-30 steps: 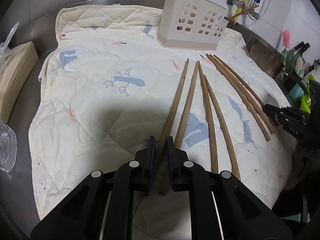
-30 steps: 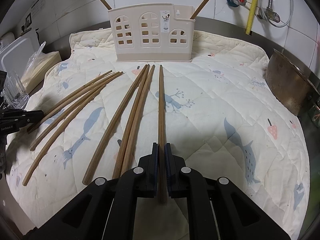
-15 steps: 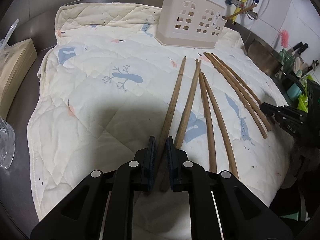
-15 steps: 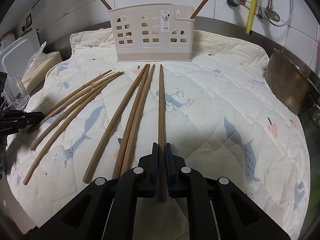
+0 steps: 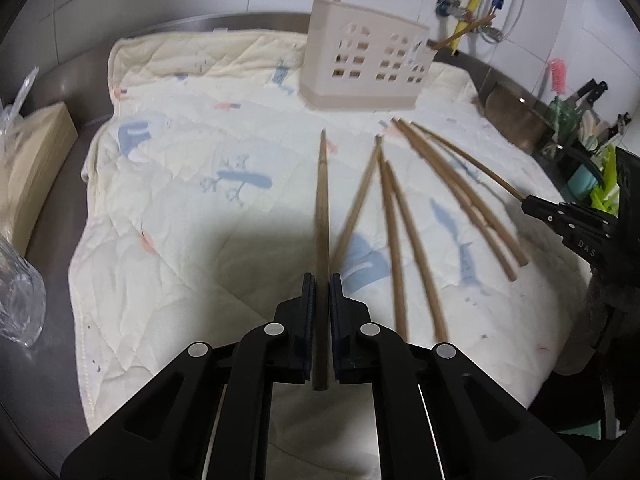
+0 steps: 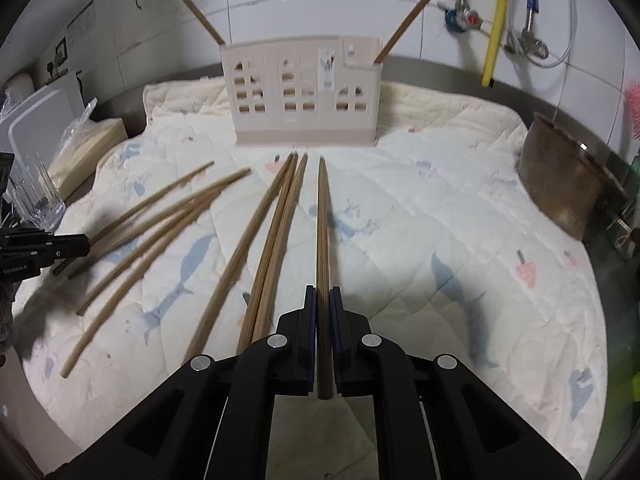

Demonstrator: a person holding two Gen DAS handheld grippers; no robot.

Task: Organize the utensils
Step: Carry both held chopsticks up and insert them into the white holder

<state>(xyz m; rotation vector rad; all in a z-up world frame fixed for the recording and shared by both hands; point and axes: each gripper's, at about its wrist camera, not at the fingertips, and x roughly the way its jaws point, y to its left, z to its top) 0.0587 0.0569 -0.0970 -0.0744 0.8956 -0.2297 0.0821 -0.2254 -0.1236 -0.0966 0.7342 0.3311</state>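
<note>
My left gripper (image 5: 321, 280) is clamped on 1 wooden chopstick (image 5: 322, 200), its butt end poking back past the pads and its thin tip aimed toward the cream utensil holder (image 5: 366, 68). My right gripper (image 6: 323, 292) is likewise closed tight on its own chopstick (image 6: 322, 220), which runs straight ahead with its tip just short of the holder's (image 6: 304, 92) base. Both sticks sit over the quilted cloth (image 5: 168, 208) that covers the steel counter. In the right wrist view, the loose chopsticks (image 6: 276, 220) lie on the cloth between my grippers, fanned out, all thin ends pointing toward the holder: 3 lie close together just left of my held stick, and 4 more spread further left, blurred, so I cannot tell which touch. The left gripper's fingers (image 6: 44, 248) show at the left edge of that view, beside this outer group. Farthest off, the holder stands upright near the back edge of the cloth, with 2 chopsticks (image 6: 406, 20) already in it, 1 leaning out at each end.
</note>
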